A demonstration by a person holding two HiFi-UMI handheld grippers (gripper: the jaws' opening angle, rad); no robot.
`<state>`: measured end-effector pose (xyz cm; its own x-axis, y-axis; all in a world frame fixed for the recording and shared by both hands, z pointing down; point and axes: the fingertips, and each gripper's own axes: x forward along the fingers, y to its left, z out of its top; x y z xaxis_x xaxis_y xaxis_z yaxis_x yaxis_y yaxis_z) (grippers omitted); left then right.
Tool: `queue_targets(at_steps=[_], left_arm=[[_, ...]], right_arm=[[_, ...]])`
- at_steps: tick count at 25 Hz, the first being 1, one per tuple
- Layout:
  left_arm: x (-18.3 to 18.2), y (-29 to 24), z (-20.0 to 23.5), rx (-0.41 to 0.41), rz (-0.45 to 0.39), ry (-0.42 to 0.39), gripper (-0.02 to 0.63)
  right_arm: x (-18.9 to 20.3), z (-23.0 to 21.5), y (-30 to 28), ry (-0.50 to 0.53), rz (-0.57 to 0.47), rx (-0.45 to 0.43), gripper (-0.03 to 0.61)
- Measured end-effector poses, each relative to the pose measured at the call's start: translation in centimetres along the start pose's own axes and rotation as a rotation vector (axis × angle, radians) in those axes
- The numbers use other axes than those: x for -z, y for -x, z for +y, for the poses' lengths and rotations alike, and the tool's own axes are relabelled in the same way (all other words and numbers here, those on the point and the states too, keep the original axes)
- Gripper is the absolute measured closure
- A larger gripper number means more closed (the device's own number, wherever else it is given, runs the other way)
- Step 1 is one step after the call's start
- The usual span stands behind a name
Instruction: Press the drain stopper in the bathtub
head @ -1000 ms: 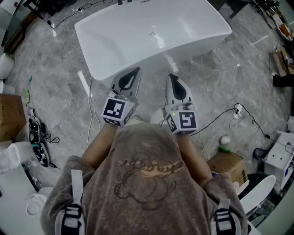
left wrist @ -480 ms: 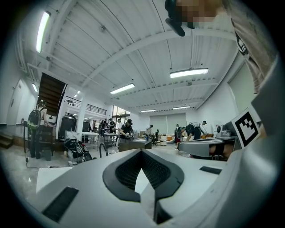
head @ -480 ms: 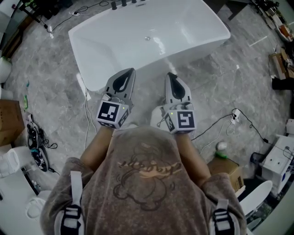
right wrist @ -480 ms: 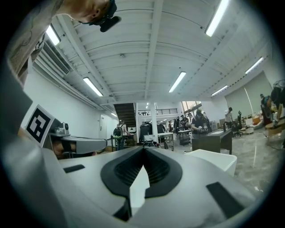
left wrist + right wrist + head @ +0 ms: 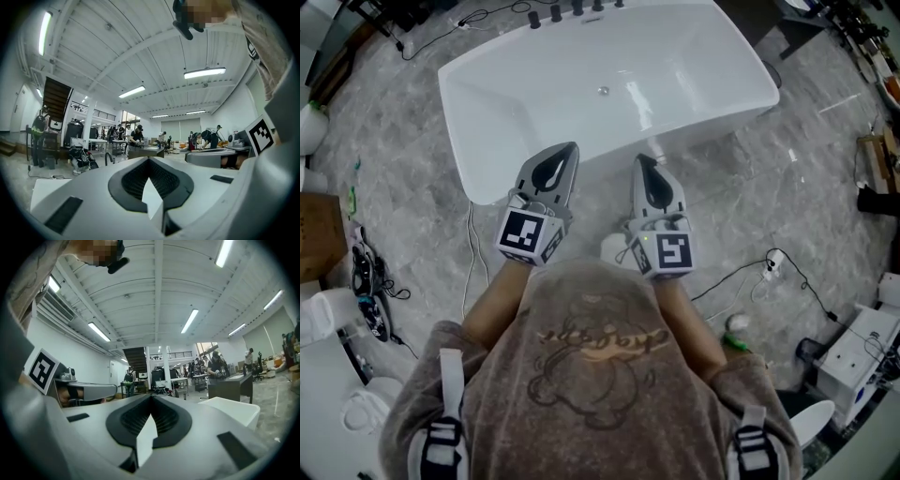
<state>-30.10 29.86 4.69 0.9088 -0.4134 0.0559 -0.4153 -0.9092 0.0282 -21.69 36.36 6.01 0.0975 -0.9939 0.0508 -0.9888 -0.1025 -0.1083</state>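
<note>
1. As you stand at the near side of the tub, both grippers are held out in front of your chest, side by side and apart from each other, noses pointing forward.
2. Left gripper [image 5: 566, 152]: in the left gripper view its jaws are closed tip to tip, with nothing between them and only the hollow behind the tips showing through.
3. Right gripper [image 5: 641, 163]: same reading in the right gripper view, jaws together and empty. The white edge of the bathtub [image 5: 236, 409] shows low on the right of that view.
4. In the head view both noses sit over the near rim of the bathtub [image 5: 487, 112]. Its long axis runs left to right across your front, so you face its long side.
5. Drain stopper [image 5: 603, 91]: a small round metal disc on the tub floor, about mid-length and toward the far wall. It lies ahead of both noses and below them, well apart from either, and almost on the line midway between them.
6. Judgement: neither gripper is clearly nearer, and the left nose looks marginally closer in the head view. The press calls for one closed nose going forward over the near rim and then down onto the disc. No contact is made yet, so the press is not begun.
7. Farthest: a row of dark tap fittings [image 5: 572, 11] on the far rim, behind the stopper.
</note>
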Motion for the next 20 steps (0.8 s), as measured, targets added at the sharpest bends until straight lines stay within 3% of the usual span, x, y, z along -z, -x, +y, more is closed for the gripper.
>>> queue_targets(at_steps=[20], left_arm=[[0.1,-12.5,0.2,-0.155,0.0,0.023,0.614]], right_arm=[[-0.5,-10.6,-7.7,0.035,0.05,-0.205,0.578]])
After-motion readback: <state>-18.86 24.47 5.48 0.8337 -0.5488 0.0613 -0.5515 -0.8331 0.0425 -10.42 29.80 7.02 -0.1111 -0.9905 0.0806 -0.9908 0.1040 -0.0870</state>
